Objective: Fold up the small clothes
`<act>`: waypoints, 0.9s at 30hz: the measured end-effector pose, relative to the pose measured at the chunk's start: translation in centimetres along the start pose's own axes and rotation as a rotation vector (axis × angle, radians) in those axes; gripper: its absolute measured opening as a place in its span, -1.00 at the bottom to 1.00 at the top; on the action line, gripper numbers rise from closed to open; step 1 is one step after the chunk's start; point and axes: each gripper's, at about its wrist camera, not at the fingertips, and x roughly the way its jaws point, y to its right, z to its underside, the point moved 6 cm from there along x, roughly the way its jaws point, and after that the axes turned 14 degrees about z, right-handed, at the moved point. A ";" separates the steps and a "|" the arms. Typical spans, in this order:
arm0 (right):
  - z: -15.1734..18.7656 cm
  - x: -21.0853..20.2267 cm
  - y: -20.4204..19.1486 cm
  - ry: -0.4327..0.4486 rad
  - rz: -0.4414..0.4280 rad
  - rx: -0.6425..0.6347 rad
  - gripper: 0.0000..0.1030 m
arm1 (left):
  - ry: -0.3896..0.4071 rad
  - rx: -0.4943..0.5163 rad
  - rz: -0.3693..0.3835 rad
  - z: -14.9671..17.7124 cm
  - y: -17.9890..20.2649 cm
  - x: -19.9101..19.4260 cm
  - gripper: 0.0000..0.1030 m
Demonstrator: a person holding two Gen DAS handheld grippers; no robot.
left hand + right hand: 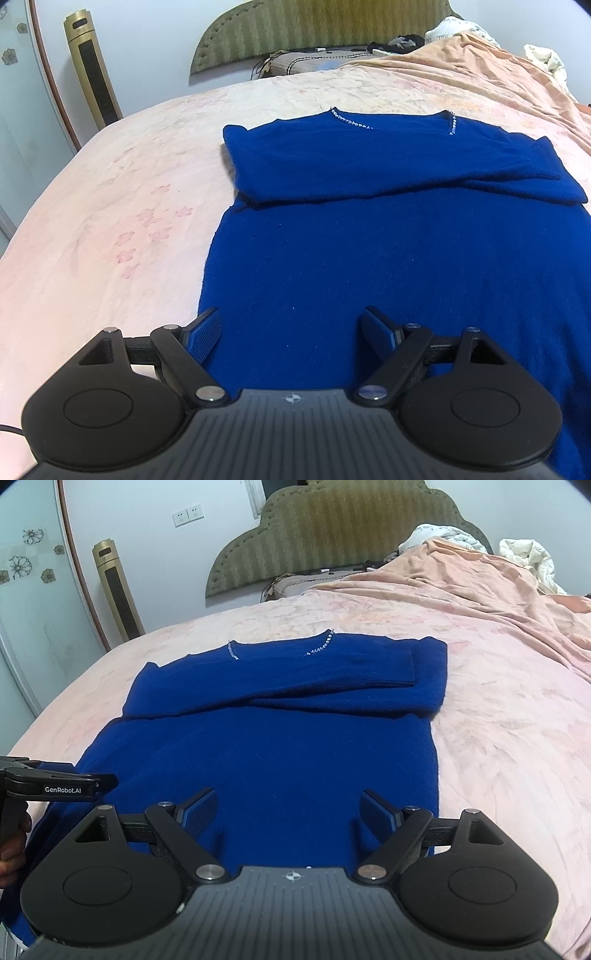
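Observation:
A royal-blue sweater (369,251) (280,746) lies flat on the pink bed, its beaded neckline at the far end and both sleeves folded across the chest. My left gripper (291,332) hovers open over the sweater's near left hem, nothing between its fingers. Over the near right part of the hem, my right gripper (288,812) is open too, with only cloth beneath it. In the right wrist view the left gripper's body (55,782) shows at the left edge, held by a hand (14,849).
The pink floral bedspread (110,221) (498,738) extends on both sides of the sweater. A peach blanket (480,590) and white bedding (528,557) pile up at the far right near the green headboard (332,535). A gold tower fan (92,74) stands by the wall at left.

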 end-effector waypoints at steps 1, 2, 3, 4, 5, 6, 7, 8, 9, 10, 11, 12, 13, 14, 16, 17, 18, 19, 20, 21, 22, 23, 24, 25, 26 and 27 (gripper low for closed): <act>0.1 -0.1 0.1 0.002 -0.002 0.003 0.68 | -0.008 0.003 -0.001 0.0 0.0 0.0 0.61; 0.1 -0.2 0.2 0.001 -0.007 0.008 0.68 | -0.013 0.004 -0.001 0.0 0.0 0.0 0.61; 0.2 -0.2 0.4 -0.005 -0.011 0.016 0.68 | -0.015 0.004 0.002 0.0 -0.1 0.0 0.61; 0.3 -0.1 0.6 -0.011 -0.013 0.029 0.68 | -0.015 0.002 0.004 0.0 -0.2 -0.1 0.61; 0.3 -0.2 0.9 -0.014 -0.011 0.041 0.68 | -0.013 -0.003 0.004 0.0 -0.2 -0.1 0.61; 0.3 -0.2 1.0 -0.012 -0.012 0.048 0.68 | -0.011 -0.010 0.003 0.0 -0.4 -0.2 0.61; 0.4 -0.3 1.1 -0.008 -0.013 0.049 0.68 | -0.010 -0.017 0.002 0.0 -0.5 -0.2 0.61; 0.5 -0.4 1.2 -0.006 -0.009 0.044 0.68 | -0.012 -0.022 0.004 0.0 -0.6 -0.2 0.61; 0.5 -0.4 1.2 -0.004 -0.004 0.037 0.68 | -0.013 -0.023 0.006 0.0 -0.7 -0.2 0.61; 0.6 -0.5 1.2 -0.003 -0.004 0.030 0.68 | -0.013 -0.020 0.005 0.0 -0.7 -0.2 0.61; 0.7 -0.5 1.1 -0.003 -0.009 0.025 0.68 | -0.011 -0.017 0.001 0.0 -0.7 -0.3 0.61; 0.7 -0.5 1.0 -0.003 -0.014 0.022 0.68 | -0.008 -0.015 -0.002 0.0 -0.8 -0.4 0.61; 0.7 -0.5 0.9 -0.001 -0.016 0.018 0.68 | -0.006 -0.012 -0.004 0.0 -0.9 -0.4 0.61; 0.7 -0.5 0.8 0.000 -0.016 0.014 0.68 | -0.001 -0.009 -0.004 0.0 -0.9 -0.5 0.61; 0.8 -0.6 0.6 0.004 -0.028 0.005 0.67 | 0.016 0.008 -0.009 0.0 -1.0 -0.9 0.62; 0.9 -0.7 0.5 0.008 -0.038 0.002 0.66 | 0.027 0.017 -0.010 0.1 -1.1 -1.2 0.62; 0.9 -0.8 0.6 0.014 -0.043 0.003 0.65 | 0.037 0.026 -0.009 0.1 -1.3 -1.4 0.62; 0.9 -1.0 0.7 0.019 -0.043 0.005 0.65 | 0.046 0.033 -0.004 0.2 -1.6 -1.7 0.62; 1.0 -1.1 1.0 0.021 -0.036 0.004 0.65 | 0.057 0.038 0.004 0.3 -1.9 -2.0 0.62; 1.0 -1.2 1.4 0.022 -0.025 0.005 0.65 | 0.067 0.040 0.011 0.4 -2.3 -2.2 0.62; 1.1 -1.2 2.0 0.021 -0.009 0.009 0.65 | 0.072 0.040 0.013 0.6 -2.8 -2.4 0.62; 1.2 -1.3 2.4 0.019 0.004 0.017 0.65 | 0.074 0.036 0.013 0.7 -3.5 -2.6 0.62; 1.3 -1.3 3.1 0.016 0.019 0.028 0.65 | 0.076 0.026 0.011 0.9 -4.2 -2.7 0.62; 1.4 -1.4 3.7 0.014 0.032 0.039 0.65 | 0.077 0.010 0.007 1.0 -5.0 -2.9 0.62; 1.5 -1.5 4.3 0.013 0.046 0.053 0.65 | 0.078 -0.005 0.008 1.2 -5.7 -3.1 0.61; 1.6 -1.5 4.8 0.011 0.058 0.064 0.65 | 0.079 -0.022 0.013 1.3 -6.4 -3.2 0.61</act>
